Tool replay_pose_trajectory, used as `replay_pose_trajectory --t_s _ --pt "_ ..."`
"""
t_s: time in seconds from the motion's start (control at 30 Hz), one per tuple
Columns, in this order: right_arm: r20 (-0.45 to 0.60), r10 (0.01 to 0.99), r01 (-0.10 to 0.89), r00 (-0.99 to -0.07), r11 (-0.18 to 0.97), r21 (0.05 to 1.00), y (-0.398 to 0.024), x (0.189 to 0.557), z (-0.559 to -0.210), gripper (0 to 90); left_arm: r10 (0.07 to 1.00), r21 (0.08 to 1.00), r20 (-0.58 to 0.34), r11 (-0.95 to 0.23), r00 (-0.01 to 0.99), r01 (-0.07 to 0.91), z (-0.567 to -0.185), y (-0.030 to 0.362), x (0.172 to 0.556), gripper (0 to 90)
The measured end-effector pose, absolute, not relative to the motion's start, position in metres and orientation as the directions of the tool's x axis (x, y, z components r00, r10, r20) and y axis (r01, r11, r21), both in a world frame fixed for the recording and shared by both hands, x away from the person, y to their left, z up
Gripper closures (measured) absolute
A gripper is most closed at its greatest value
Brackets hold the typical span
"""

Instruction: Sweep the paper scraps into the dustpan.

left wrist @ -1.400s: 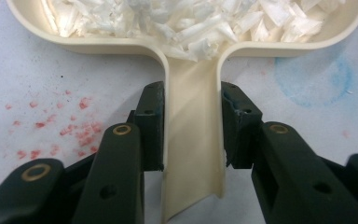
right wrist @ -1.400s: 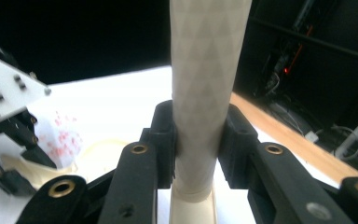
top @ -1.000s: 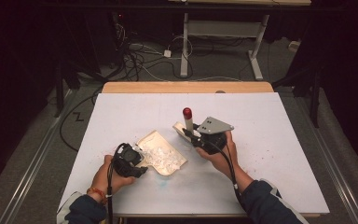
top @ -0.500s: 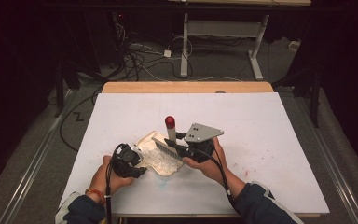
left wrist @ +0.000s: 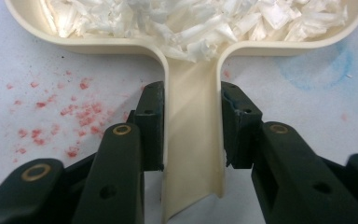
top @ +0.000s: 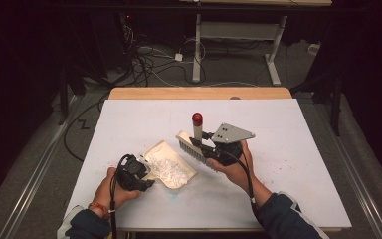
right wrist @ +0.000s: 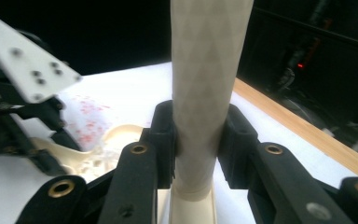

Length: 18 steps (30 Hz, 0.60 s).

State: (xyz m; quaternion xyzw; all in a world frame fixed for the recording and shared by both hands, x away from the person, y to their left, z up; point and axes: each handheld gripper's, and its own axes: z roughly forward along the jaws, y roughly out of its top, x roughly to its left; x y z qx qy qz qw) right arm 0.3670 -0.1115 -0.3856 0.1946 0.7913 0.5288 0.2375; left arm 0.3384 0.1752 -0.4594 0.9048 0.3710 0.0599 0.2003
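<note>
A cream dustpan (top: 171,164) lies on the white table (top: 288,124), its tray heaped with white paper shreds (left wrist: 191,23). My left gripper (top: 146,174) is shut on the dustpan's handle (left wrist: 193,140), one jaw on each side of it. To the right of the pan, my right gripper (top: 205,147) is shut on a brush (top: 193,147). The brush's pale handle (right wrist: 209,70) stands upright between the jaws and ends in a red tip (top: 197,118). Its bristle head hangs just above the table beside the pan's right rim. Part of the dustpan (right wrist: 109,140) shows low on the left in the right gripper view.
Red specks (left wrist: 74,112) dot the table left of the dustpan handle, and a faint blue smear (left wrist: 317,65) lies to its right. A wooden strip (top: 199,93) runs along the table's far edge. Cables (top: 149,64) and desk legs stand on the dark floor beyond.
The right gripper swept the brush left over the dustpan, then drew it back to the right and slightly up. The left gripper and the dustpan have stayed put.
</note>
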Motion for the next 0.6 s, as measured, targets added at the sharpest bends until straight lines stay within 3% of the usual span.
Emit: replay_pose_trajectory --t_s 0.27,0.6 --pt "-0.168 0.617 0.141 -0.769 0.419 0.897 -0.115 0.382 -0.405 71.0 0.695 0.407 -0.045 -0.643 0.717 0.649 -0.459 0.176 0.338 63.3" --pt "-0.171 0.507 0.107 -0.845 0.472 0.875 -0.081 0.358 -0.408 70.5 0.699 0.404 -0.05 -0.639 0.714 0.654 -0.459 0.178 0.338 63.3"
